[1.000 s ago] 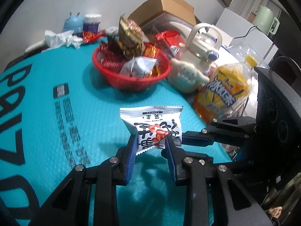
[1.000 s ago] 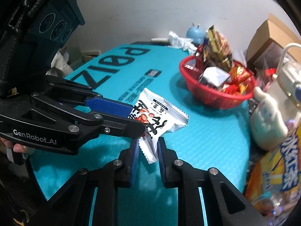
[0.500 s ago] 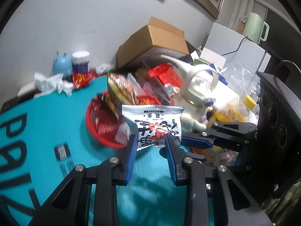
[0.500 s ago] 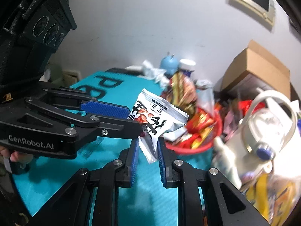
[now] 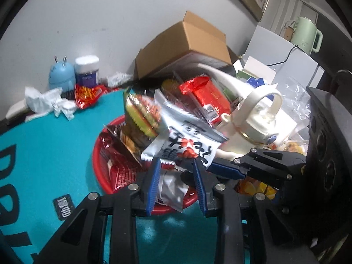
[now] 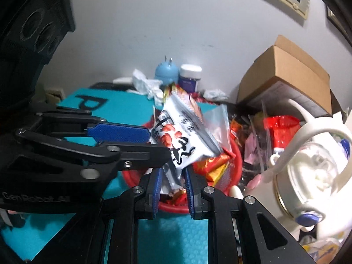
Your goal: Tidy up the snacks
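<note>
A white peanut snack packet (image 5: 187, 140) with black characters and red nuts hangs tilted above the red basket (image 5: 99, 169), which is heaped with snack packets. In the right wrist view the packet (image 6: 182, 136) sits just above my fingers. My left gripper (image 5: 177, 173) has its jaws apart, with the packet's lower edge just above the gap. My right gripper (image 6: 172, 180) has its jaws apart too, and the packet's bottom corner dips between them. The right gripper's fingers (image 5: 228, 168) reach in from the right in the left wrist view.
A cream kettle-shaped bottle (image 5: 257, 121) stands right of the basket. A cardboard box (image 5: 187, 44) lies behind it. A blue gadget (image 5: 60, 74), a white-lidded jar (image 5: 87, 70) and crumpled tissue (image 5: 46, 101) sit at the back of the teal table (image 5: 55, 136).
Both grippers carried the packet from above the table to above the basket. Their jaws have widened, and the packet has tilted and looks loose.
</note>
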A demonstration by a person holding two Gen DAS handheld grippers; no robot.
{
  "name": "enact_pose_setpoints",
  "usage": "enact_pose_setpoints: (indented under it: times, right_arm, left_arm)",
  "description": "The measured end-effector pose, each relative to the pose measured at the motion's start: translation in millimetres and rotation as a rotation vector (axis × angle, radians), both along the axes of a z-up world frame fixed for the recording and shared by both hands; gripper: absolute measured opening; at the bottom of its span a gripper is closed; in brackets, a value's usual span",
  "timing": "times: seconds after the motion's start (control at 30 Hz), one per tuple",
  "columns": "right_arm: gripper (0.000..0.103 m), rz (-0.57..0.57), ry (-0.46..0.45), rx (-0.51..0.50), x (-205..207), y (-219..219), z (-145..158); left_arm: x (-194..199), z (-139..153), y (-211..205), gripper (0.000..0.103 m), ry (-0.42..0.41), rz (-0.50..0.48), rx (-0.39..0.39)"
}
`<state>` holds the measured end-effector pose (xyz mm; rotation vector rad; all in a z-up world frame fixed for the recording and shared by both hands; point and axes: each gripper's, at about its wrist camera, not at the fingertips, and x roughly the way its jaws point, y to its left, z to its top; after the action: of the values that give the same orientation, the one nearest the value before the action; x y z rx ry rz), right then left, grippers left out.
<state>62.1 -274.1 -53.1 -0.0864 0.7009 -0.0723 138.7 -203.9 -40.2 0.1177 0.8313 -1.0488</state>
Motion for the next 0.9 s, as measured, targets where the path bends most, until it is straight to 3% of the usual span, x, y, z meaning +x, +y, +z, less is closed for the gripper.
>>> enact_pose_setpoints:
  times: [0.13,0.27,0.33,0.4,0.67,0.8,0.9]
  right_arm:
    - [0.021,-0.013,0.026,0.063,4,-9,-7]
    - [0.028,-0.020,0.031,0.054,3,-8,-9]
    - [0.047,-0.018,0.018,0.056,0,-7,-7]
    - [0.053,-0.013,0.010,0.059,-4,-6,-5]
    - [0.051,-0.037,-0.017,0.131,-11,-15,1]
    - [0.026,-0.058,-0.021,0.181,-12,-21,2]
    - [0.020,-0.072,-0.017,0.185,-11,-22,-1]
  left_arm:
    - [9,-10,1,0.030,0.043,0.029,0.001]
    - [11,-14,2,0.030,0.070,0.043,-0.003]
    - [10,-15,3,0.030,0.071,0.045,-0.003]
    - [9,-14,5,0.030,0.075,0.050,-0.007]
    - [4,-9,14,0.030,0.069,0.073,-0.014]
    - [2,-7,18,0.030,0.061,0.080,-0.012]
    - [0,-6,20,0.030,0.052,0.090,-0.008]
